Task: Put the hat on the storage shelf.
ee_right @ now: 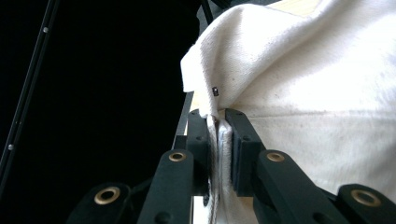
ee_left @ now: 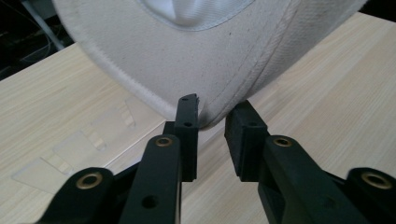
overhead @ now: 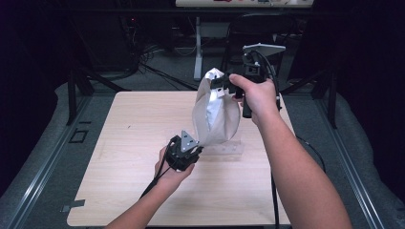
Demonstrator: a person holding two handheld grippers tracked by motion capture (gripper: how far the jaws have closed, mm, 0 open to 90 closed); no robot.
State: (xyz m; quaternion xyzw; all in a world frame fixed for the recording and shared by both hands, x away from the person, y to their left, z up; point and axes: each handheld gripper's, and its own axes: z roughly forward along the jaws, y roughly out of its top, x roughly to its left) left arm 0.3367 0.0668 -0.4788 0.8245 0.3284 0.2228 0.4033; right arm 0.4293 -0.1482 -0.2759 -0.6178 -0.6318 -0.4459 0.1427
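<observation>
1. The right gripper (overhead: 224, 86) is raised above the far side of the surface (overhead: 124, 143), and its fingers (ee_right: 198, 140) are clamped tight on a fold of a cream cloth cap (overhead: 215, 114), with the doubled fabric squeezed flat between the pads.
2. In the right gripper view the pinched fold runs straight down between the black fingers, and a small dark speck sits on the cloth just above them.
3. The left gripper (overhead: 191, 150) is held low over the surface at the cap's lower end. Its fingers (ee_left: 187, 126) are partly open: the left one touches the cap's rounded bottom edge, while the other stands just beside the cloth with a narrow gap; whether it presses on the fabric cannot be told.
4. The cap hangs in the air from the right gripper, stretched downward so that its lowest curve reaches the left gripper just above the surface.
5. The cap is a woven, slightly coarse canvas with rows of stitching along its curved edge; a smooth, shinier white lining shows inside it in the left gripper view.
6. A clear plastic stand (ee_left: 70, 154), flat and angular, lies on the surface just under the cap.
7. The surface is pale wood-grain laminate, rectangular with rounded corners.
</observation>
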